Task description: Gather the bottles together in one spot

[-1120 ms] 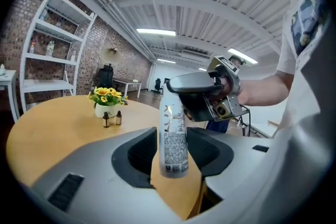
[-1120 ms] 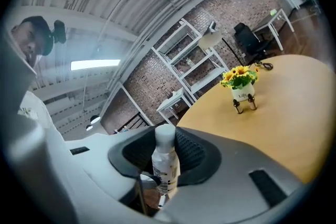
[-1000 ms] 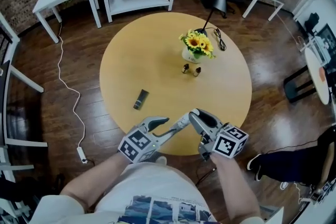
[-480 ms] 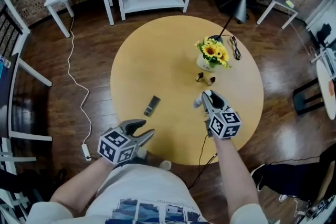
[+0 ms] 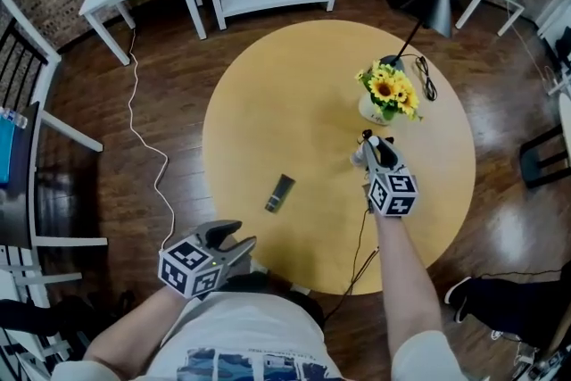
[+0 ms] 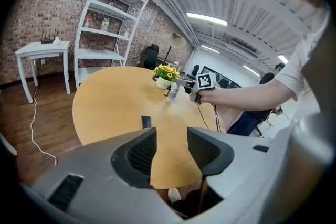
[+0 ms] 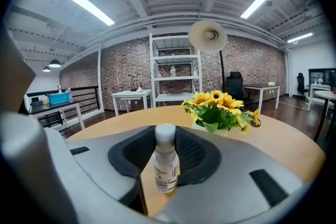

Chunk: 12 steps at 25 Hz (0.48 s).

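White-capped small clear bottle (image 7: 166,165) is clamped in the right claw (image 5: 372,144), just beside the yellow sunflower pot (image 5: 373,109) on the round wooden bench (image 5: 268,103), far right. Setting it down is judged next. The left claw (image 5: 235,237) is held wide and empty.

Bright and evenly lit, with no deep shade anywhere. Lit from overhead by long ceiling tube lights (image 7: 88,7), blown out to plain white in both gripper views. Casts only faint, soft shadows on the round table (image 5: 268,111). Shows a dull sheen on the dark wooden floor (image 5: 500,219), strongest at the right of the head view. Bends straight lines hard toward the edges of the gripper views, bowing the white shelf (image 6: 107,29), and blackens their corners. Blurs the near bodies of the left gripper (image 6: 170,139) and right gripper (image 7: 167,150); leaves the bottle (image 7: 166,168) slightly soft, its label unreadable. Crisp across the head view's centre.
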Available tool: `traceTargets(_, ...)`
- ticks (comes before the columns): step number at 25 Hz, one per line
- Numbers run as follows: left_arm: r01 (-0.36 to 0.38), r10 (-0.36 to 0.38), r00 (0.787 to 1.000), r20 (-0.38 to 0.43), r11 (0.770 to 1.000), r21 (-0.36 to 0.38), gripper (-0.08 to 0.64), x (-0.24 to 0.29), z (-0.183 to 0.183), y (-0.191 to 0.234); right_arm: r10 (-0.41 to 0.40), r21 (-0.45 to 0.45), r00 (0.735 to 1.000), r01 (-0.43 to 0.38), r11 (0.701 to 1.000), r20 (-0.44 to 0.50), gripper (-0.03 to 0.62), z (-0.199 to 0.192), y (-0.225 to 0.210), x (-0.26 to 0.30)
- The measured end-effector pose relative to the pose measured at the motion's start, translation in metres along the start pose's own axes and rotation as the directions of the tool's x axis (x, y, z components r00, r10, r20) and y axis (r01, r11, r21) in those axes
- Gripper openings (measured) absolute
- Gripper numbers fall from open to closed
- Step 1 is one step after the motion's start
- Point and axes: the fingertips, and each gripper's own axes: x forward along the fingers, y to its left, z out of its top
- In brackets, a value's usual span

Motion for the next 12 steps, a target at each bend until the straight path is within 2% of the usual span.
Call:
traceTargets(4,0.006,-0.006,1.0,-0.009,1.0,0.01,0.192,0.005,0.003,0.015,-0.011,-0.052,1.0,0.011,0.999,0.006,0.127,-0.008,0.003,0.01)
traceTargets(12,0.043,-0.041,0.999,-0.032,0.998,0.051,0.192,0.016,0.007,0.022,-0.056,-0.072,0.997,0.06,0.996,0.049,0.13,-0.018,0.009,0.005)
